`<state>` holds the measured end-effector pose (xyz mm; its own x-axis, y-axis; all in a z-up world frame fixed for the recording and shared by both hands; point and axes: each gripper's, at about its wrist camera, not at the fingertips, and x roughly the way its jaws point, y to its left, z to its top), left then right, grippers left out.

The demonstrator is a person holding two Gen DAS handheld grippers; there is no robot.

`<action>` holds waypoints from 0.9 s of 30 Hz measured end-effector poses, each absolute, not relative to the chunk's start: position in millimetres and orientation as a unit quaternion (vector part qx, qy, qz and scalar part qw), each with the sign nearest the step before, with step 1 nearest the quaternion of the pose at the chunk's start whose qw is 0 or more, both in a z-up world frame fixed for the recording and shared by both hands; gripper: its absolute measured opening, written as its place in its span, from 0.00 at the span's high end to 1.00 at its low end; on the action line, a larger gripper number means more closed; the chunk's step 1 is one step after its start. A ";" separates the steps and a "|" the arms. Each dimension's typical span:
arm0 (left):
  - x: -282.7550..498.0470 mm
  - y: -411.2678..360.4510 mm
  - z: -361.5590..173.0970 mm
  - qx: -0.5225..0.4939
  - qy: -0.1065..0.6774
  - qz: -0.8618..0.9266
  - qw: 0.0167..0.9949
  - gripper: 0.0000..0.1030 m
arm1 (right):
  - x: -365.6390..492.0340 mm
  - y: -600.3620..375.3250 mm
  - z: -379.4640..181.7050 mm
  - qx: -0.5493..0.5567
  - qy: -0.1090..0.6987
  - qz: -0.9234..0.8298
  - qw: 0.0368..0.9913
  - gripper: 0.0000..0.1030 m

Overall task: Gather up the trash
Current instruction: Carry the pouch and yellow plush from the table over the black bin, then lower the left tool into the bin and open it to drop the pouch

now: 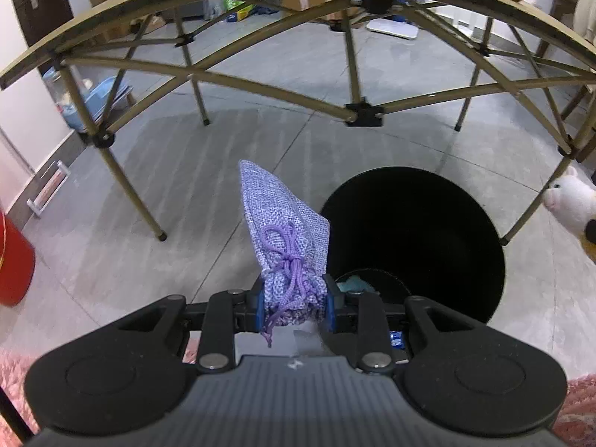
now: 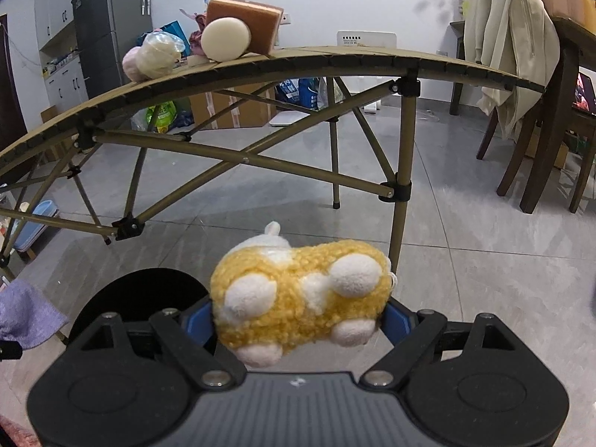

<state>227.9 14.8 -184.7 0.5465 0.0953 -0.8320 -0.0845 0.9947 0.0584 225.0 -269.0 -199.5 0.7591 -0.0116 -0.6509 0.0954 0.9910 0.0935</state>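
Observation:
My left gripper is shut on a purple woven drawstring pouch, held above the floor just left of a black trash bin. The bin holds something teal at its bottom. My right gripper is shut on a yellow and white plush toy, held above the floor right of the same bin. The pouch shows at the left edge of the right wrist view. The plush shows at the right edge of the left wrist view.
A folding camp table stands ahead, with a sponge, a round cream pad and wrapped balls on top. A red container is at left. Wooden chairs with a coat stand at right.

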 end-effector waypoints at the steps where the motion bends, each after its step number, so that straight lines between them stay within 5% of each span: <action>1: 229.2 11.5 -184.3 0.008 0.472 0.048 0.880 0.72 | 226.1 -269.3 -200.7 0.060 0.347 -0.030 0.935 0.15; 27: 281.7 -74.5 -206.2 0.016 0.510 -0.020 0.860 0.72 | 251.4 -280.6 -216.3 0.087 0.349 -0.042 0.932 0.15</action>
